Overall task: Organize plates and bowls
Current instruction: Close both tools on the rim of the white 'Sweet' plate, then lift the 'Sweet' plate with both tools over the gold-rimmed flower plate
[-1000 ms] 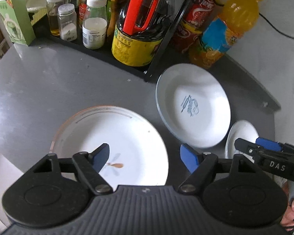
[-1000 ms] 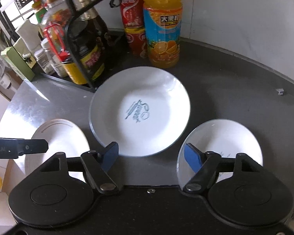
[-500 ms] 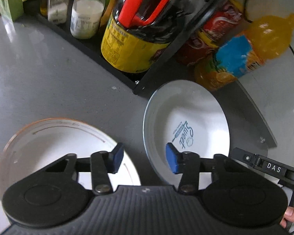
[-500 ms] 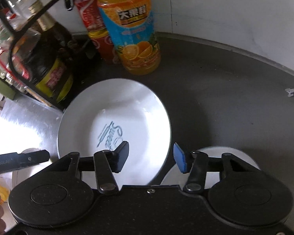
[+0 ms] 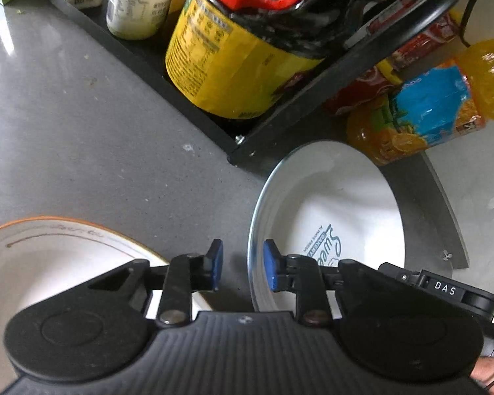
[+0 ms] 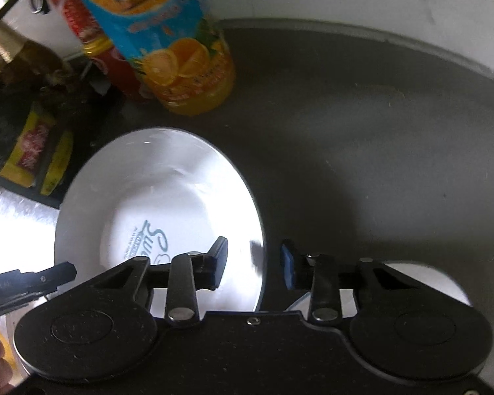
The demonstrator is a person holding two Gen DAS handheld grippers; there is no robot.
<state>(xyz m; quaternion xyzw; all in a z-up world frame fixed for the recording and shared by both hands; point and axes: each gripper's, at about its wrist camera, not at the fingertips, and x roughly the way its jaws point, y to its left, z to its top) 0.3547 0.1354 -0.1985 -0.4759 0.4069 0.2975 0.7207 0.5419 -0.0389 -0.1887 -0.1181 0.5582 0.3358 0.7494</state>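
Both tools spread, straddling opposite rims of white round printed plate [image 5: 342, 204] [image 6: 168, 194] on grey bench [image 5: 82, 138]: left tool [image 5: 242, 265] lower centre, right tool [image 6: 255, 261] lower centre.

Small plate [image 6: 421, 276] mostly hidden behind gripper, orange-rimmed plate [image 5: 66, 256] cut off

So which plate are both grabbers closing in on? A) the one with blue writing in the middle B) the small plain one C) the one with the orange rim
A: the left gripper and the right gripper each straddle an edge of the plate with blue writing.
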